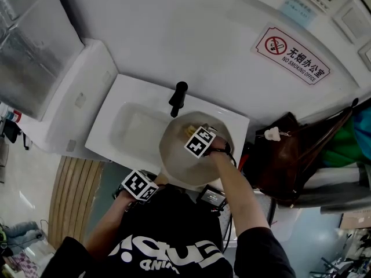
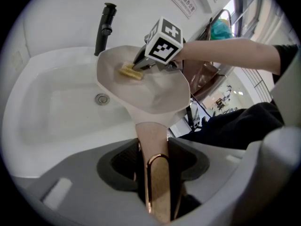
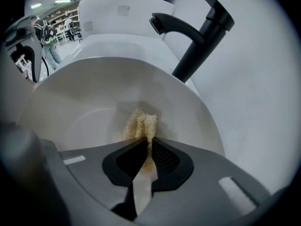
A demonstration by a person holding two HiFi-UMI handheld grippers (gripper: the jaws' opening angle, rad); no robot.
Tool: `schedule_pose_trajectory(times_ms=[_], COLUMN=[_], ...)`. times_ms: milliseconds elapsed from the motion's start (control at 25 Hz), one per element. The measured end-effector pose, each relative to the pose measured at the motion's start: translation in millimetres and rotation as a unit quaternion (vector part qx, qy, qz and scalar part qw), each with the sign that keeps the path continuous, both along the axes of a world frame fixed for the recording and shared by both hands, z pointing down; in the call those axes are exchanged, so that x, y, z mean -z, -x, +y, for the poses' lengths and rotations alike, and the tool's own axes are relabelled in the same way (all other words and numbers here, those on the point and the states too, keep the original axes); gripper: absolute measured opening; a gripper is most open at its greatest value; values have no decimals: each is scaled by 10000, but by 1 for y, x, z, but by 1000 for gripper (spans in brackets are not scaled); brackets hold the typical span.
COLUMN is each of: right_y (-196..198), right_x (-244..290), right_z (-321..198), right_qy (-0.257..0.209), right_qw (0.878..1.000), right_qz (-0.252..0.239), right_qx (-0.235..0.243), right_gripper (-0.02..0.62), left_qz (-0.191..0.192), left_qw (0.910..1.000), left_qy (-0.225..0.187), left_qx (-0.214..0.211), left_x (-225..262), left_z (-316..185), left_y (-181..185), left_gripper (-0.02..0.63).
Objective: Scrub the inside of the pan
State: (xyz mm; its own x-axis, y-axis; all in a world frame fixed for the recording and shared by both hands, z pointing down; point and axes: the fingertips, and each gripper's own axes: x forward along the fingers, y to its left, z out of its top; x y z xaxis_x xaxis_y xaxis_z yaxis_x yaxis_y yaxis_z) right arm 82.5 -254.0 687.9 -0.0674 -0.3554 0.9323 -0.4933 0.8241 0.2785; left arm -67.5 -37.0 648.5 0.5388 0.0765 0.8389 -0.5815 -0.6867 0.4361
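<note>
Head view, pan: I have the pan (image 1: pixel 174 158) over the right end of the sink (image 1: pixel 124 126), its far rim near the faucet (image 1: pixel 178 97) and its handle running back toward me.
Head view, hands: my left gripper (image 1: pixel 152 184) sits at the handle end. My right gripper (image 1: pixel 190 133) reaches into the bowl, so the right is the scrubbing hand.
Left gripper view, grip: the fingers (image 2: pixel 123 161) pinch the handle (image 2: pixel 151 135), which runs straight away from them to the bowl.
Left gripper view, sponge: the sponge (image 2: pixel 129 72) lies on the far inner wall, at the right gripper's tip.
Right gripper view, grip: the fingers are pressed onto the sponge. It sticks out ahead and touches the pan's inside.
Right gripper view, next stroke: the bowl's floor lies left of the sponge, so I judge the stroke goes that way.
Hard to tell: in the head view the marker cubes cover both sets of fingertips. I can't make out any dirt, nor whether the pan rests on the sink rim.
</note>
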Motion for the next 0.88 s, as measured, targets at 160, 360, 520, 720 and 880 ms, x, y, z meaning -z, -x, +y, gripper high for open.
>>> schedule_pose_trajectory(times_ms=[160, 360, 520, 720, 880], right_y=[-21, -41, -50, -54, -55], right_x=[1, 2, 2, 0, 0], right_z=[1, 10, 23, 43, 64], right_qy=[-94, -40, 105, 384, 669], right_qw=[9994, 9977, 9962, 9961, 9953], right_qz=[315, 684, 858, 792, 687], right_qx=[66, -2, 36, 80, 136], right_gripper=[40, 40, 40, 40, 40], left_qz=[23, 60, 58, 55, 36], left_qw=[10000, 10000, 9999, 9999, 9999], left_qy=[-12, -18, -42, -75, -102], left_qx=[-25, -48, -76, -75, -78], left_x=[0, 0, 0, 1, 1], left_z=[-1, -1, -3, -3, -4], left_y=[1, 1, 1, 1, 0], left_gripper=[193, 193, 193, 193, 193])
